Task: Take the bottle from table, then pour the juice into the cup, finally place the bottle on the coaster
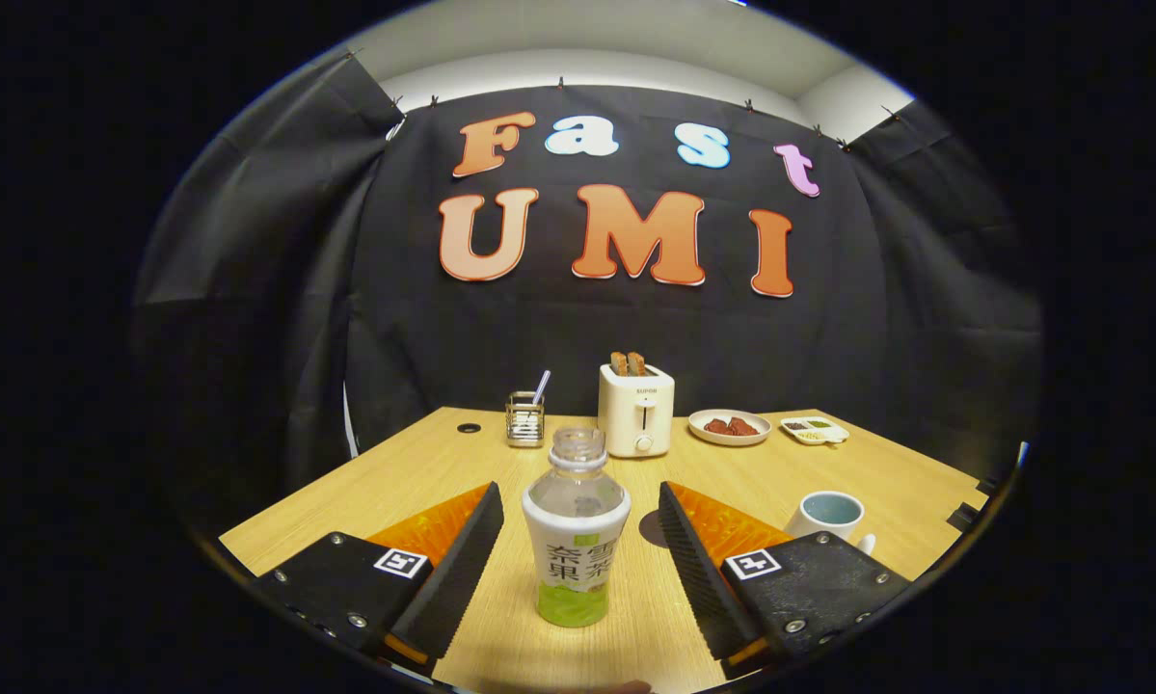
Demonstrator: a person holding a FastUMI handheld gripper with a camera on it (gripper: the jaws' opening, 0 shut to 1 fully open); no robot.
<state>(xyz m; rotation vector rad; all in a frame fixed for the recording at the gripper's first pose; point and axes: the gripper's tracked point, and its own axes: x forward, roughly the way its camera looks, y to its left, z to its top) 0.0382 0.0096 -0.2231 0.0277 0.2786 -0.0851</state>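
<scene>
Black cloth hangs round the booth, w/ a pale wood surface [423, 463] running out to it. The claw [578, 549] sits low and level over the near part of the surface, pointing straight toward the back wall, fingers spread wide and gripping nothing. The bottle [576, 540] stands upright between the two fingers, cap off, w/ a clear gap on each side; neither finger touches it. It's approx centred in the gap.

Just beyond the right finger a dark round coaster [653, 528] lies flat on the wood, partly hidden by that finger. Further right, a white cup [830, 516] w/ a bluish inside stands near the surface's right edge.

At the back, well apart from the bottle: a wire holder [524, 419] w/ a straw-like stick, a white toaster [636, 410] w/ two slices up, a round plate [729, 427] of reddish food, and a small divided dish [814, 430]. A dark round hole [469, 427] shows near the back left corner.

Bare wood lies between the bottle and the back row, and left of the left finger out to the edge.
</scene>
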